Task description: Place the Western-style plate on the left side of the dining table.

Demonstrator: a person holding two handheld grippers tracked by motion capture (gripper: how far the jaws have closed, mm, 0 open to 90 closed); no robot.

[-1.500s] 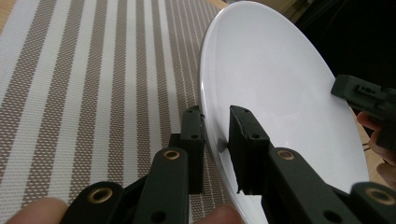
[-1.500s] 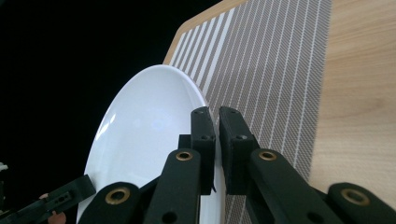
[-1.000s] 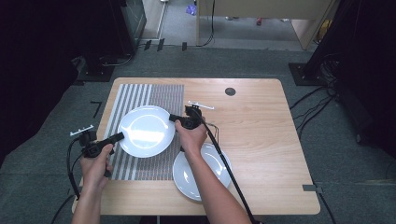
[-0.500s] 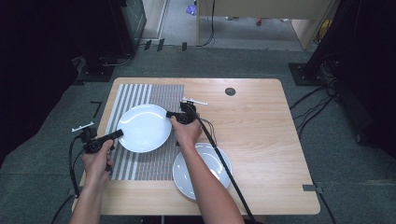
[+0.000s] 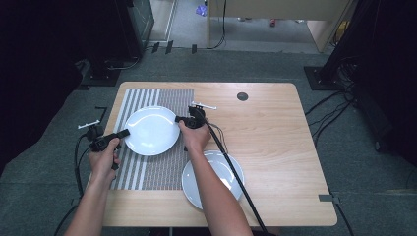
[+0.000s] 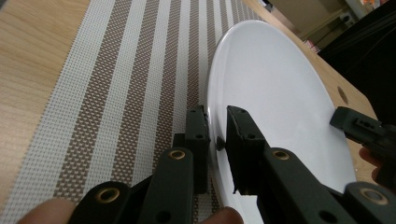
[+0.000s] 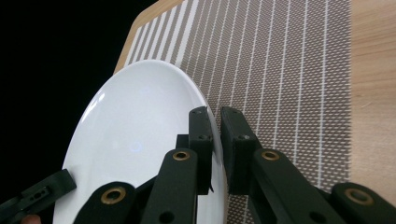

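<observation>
Jaws of the left gripper [image 5: 123, 133] pinch the left rim of a white plate [image 5: 151, 130], which sits over the striped placemat [image 5: 162, 169]. At the opposite rim, the right gripper [image 5: 178, 119] is clamped narrow on the same plate. A second white plate [image 5: 221, 169] rests on the wooden table [image 5: 275, 147] nearby.

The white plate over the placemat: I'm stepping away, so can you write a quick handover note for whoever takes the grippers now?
Left gripper: shut on the white plate, clamping its left rim.
Right gripper: shut on the same plate's right rim.
The plate is held between both over the striped placemat; whether it rests on the mat I cannot tell.
A second plate lies on the bare table nearer the person, partly under the right forearm.
Left: set the held plate down and release both rims.
</observation>
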